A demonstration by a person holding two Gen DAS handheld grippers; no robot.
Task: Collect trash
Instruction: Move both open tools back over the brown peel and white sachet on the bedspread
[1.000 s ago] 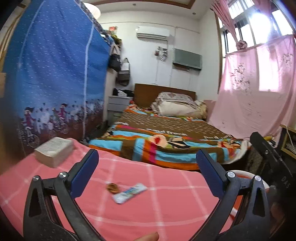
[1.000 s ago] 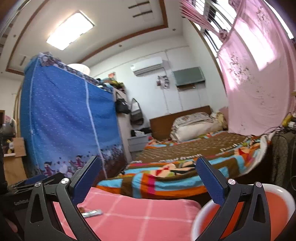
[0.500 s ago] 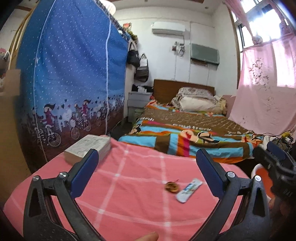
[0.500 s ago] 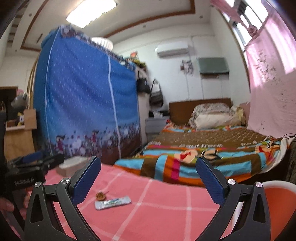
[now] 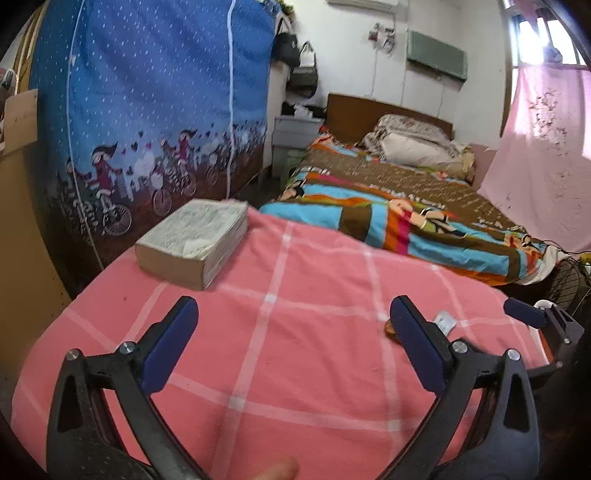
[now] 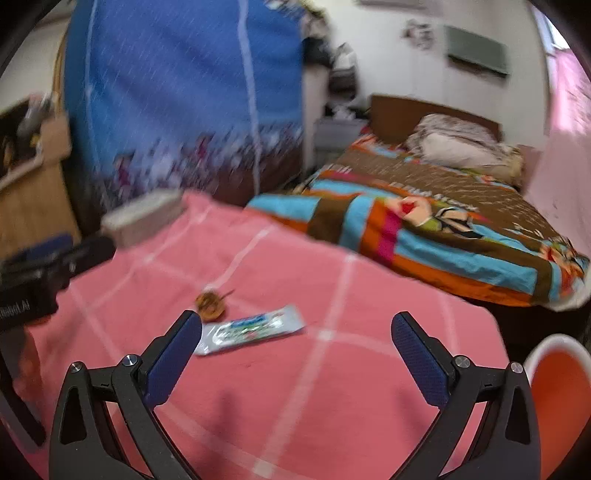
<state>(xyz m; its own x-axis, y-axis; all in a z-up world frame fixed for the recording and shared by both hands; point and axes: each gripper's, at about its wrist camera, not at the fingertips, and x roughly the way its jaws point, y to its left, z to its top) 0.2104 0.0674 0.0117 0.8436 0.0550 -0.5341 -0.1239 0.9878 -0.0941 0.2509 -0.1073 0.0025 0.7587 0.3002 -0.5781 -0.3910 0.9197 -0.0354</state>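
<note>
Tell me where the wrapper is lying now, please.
In the right wrist view the wrapper lies flat on the pink cloth, just ahead of the open right gripper, near its left finger, with the small brown scrap beside it.

Window (image 5: pixel 546 33) glare; right wrist view motion-blurred

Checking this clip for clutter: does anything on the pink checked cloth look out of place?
Yes: a flattened white-and-blue wrapper and a small brown scrap with a stalk lie loose side by side mid-cloth, trash not yet collected. The thick worn book lies flat near the far corner. Both grippers are open and empty.
</note>
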